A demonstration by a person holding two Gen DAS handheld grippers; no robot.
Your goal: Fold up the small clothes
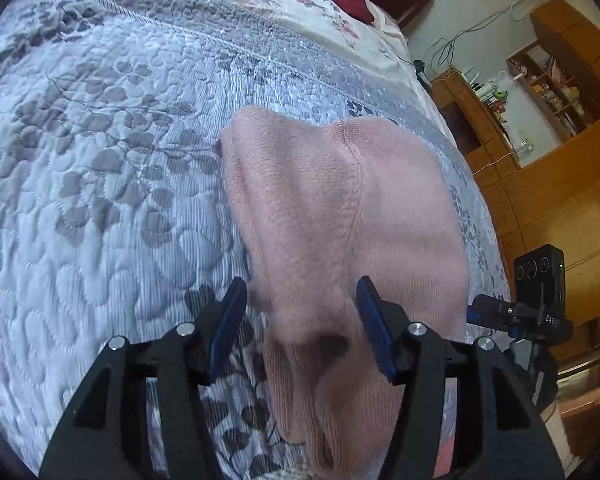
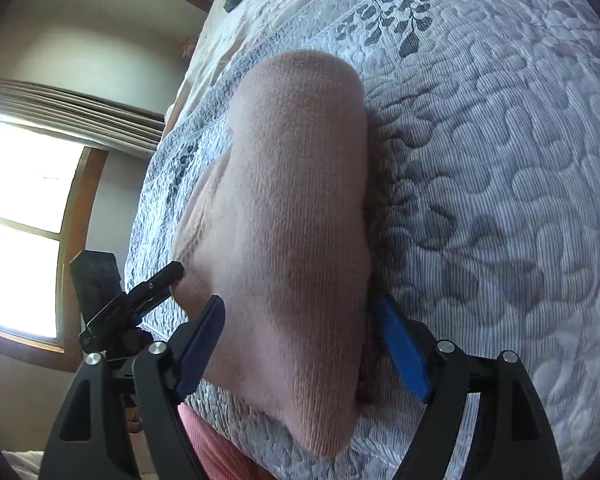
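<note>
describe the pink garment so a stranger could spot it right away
Find the bed's grey-white leaf-patterned quilt. Near its edge lies the pink knit garment, between both open grippers. It is the only plain pink, fuzzy piece there, with a raised seam down it.

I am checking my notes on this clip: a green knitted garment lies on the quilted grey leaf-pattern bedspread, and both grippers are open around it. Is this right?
Not quite: the knitted garment is pale pink, not green, as the left wrist view shows. The rest holds: it lies on the quilted grey leaf-pattern bedspread, with the left gripper and the right gripper both open around it.
</note>
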